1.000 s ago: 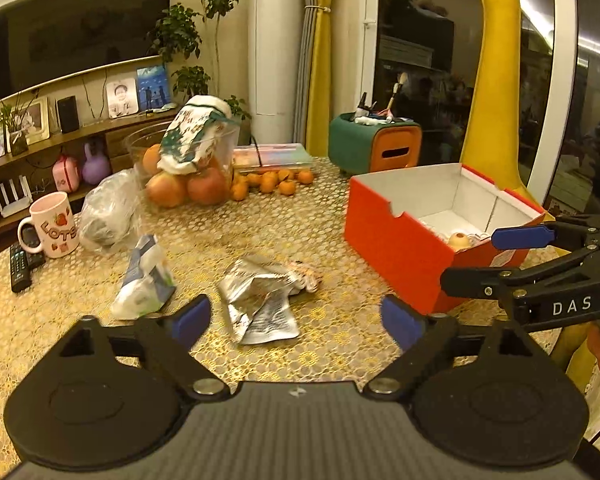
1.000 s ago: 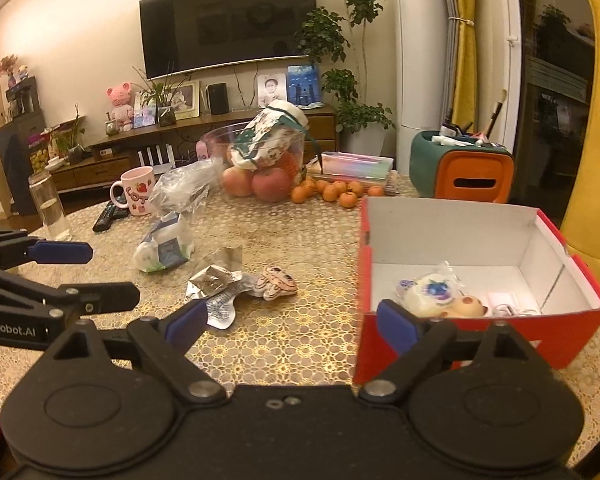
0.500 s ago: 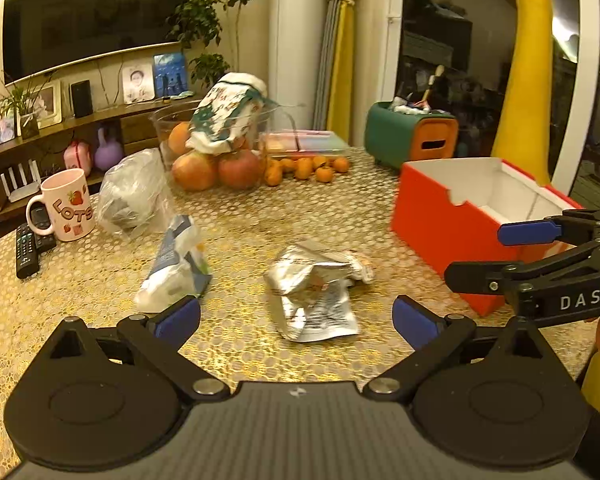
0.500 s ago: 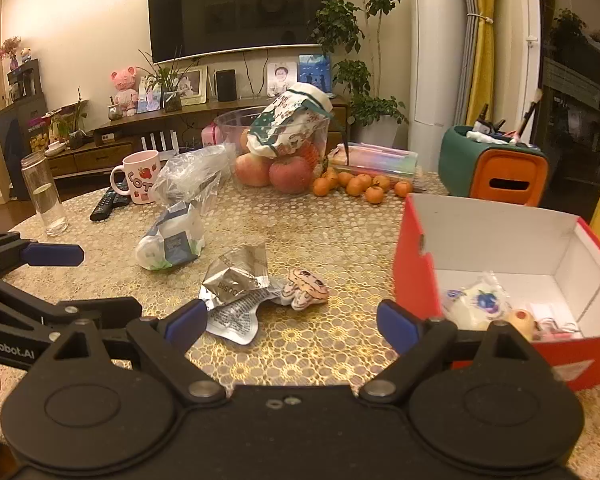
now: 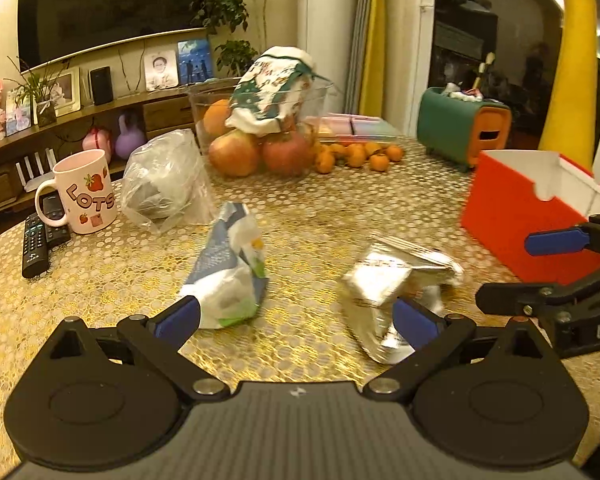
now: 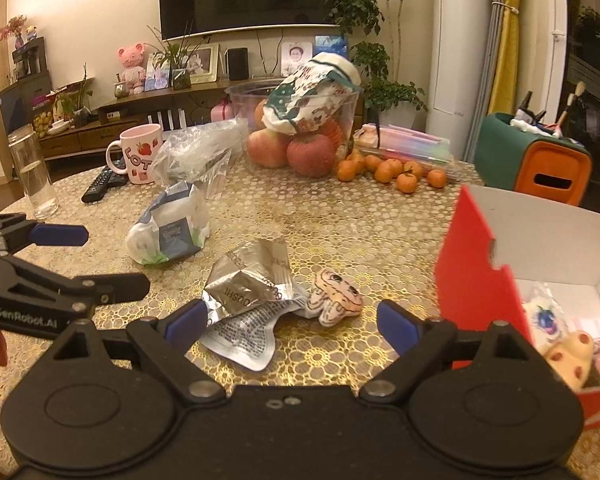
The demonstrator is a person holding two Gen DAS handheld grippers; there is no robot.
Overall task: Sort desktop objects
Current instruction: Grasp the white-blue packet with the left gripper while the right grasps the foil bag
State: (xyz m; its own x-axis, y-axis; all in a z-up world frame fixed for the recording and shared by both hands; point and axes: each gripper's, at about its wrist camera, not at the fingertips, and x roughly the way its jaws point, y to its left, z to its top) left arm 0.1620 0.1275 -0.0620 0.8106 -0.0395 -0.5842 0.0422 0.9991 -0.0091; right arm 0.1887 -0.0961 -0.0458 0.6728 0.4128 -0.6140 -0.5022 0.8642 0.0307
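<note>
left wrist: low over table (image 5: 340, 216), facing forward | right wrist: likewise | shared: foil wrapper (image 5: 392, 280), red box (image 6: 484, 272)

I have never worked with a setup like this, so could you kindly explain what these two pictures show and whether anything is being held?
There is no robot arm here. A person holds a two-finger gripper in each hand, and each gripper carries a fisheye camera looking forward along its blue-tipped fingers.

One picture comes from the left gripper, the other from the right gripper. Each also sees the other gripper at its edge.

Both hover open above a round table with a gold patterned cloth. Neither holds anything.

On the table lie a crumpled silver foil wrapper, a small cartoon figure toy touching it, and a white and blue snack bag. An open red cardboard box at the right already contains some small items. Farther back stand a pink mug, a clear fruit bowl and small oranges.
</note>
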